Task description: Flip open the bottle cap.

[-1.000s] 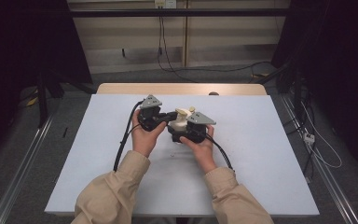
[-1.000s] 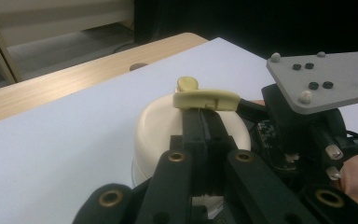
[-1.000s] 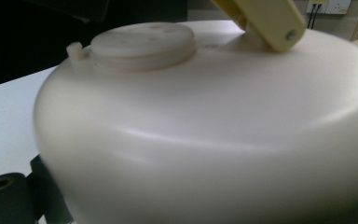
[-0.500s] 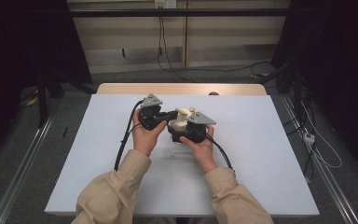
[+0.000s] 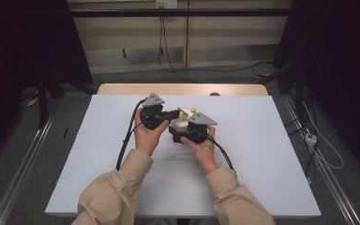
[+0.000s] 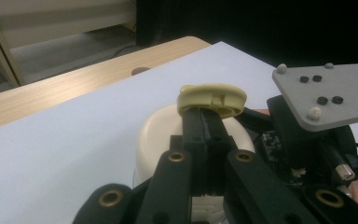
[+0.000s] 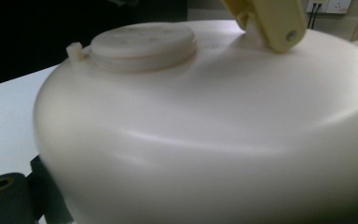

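Observation:
A cream, rounded container (image 5: pixel 180 123) sits between the two grippers at the middle of the white table (image 5: pixel 262 140). Its pale yellow lid (image 6: pixel 212 94) is raised above the body (image 6: pixel 151 135), and my left gripper (image 6: pixel 205 116) is shut on the lid's near edge. In the high view the left gripper (image 5: pixel 172 114) reaches in from the left. My right gripper (image 5: pixel 182 133) holds the container from the near right side, its jaws hidden by the body. The right gripper view is pressed close to the cream body (image 7: pixel 214 140), showing a round cap (image 7: pixel 142 44) and a yellow hinge arm (image 7: pixel 272 18).
Black cables (image 5: pixel 126 140) trail from both grippers toward the person. The right gripper's grey plate (image 6: pixel 328 93) stands close beside the left jaws. A wooden table edge (image 5: pixel 183 89) lies behind the white surface, with metal rails (image 5: pixel 23 154) on the floor on both sides.

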The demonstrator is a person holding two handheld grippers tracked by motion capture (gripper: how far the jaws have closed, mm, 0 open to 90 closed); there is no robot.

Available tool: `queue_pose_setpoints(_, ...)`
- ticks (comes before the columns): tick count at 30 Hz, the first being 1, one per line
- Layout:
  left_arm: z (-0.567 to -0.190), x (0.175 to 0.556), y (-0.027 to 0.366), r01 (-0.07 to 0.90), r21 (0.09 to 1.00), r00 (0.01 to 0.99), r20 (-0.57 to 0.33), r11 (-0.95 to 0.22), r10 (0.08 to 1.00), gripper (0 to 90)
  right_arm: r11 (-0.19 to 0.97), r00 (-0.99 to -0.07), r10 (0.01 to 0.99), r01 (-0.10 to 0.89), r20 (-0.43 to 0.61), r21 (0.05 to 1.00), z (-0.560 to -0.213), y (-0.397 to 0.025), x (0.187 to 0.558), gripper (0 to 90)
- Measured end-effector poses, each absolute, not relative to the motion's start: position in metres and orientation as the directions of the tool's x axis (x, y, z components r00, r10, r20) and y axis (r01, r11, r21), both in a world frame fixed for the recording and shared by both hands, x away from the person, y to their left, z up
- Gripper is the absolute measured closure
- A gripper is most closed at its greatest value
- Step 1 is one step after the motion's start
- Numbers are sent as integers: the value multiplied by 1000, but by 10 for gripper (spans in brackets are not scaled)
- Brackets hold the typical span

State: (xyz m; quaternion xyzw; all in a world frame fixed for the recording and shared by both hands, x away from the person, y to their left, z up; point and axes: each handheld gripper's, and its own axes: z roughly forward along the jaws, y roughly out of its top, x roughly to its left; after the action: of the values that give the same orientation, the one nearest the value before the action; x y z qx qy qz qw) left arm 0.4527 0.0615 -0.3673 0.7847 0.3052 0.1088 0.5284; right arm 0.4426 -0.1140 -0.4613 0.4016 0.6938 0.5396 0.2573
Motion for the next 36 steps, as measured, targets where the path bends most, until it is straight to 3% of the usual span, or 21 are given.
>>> queue_pose_setpoints(36, -363, 459, 55, 361, 896, 789, -146, -258, 597, 900, 98, -544, 836, 282, 75, 954, -461, -114, 443, 63)
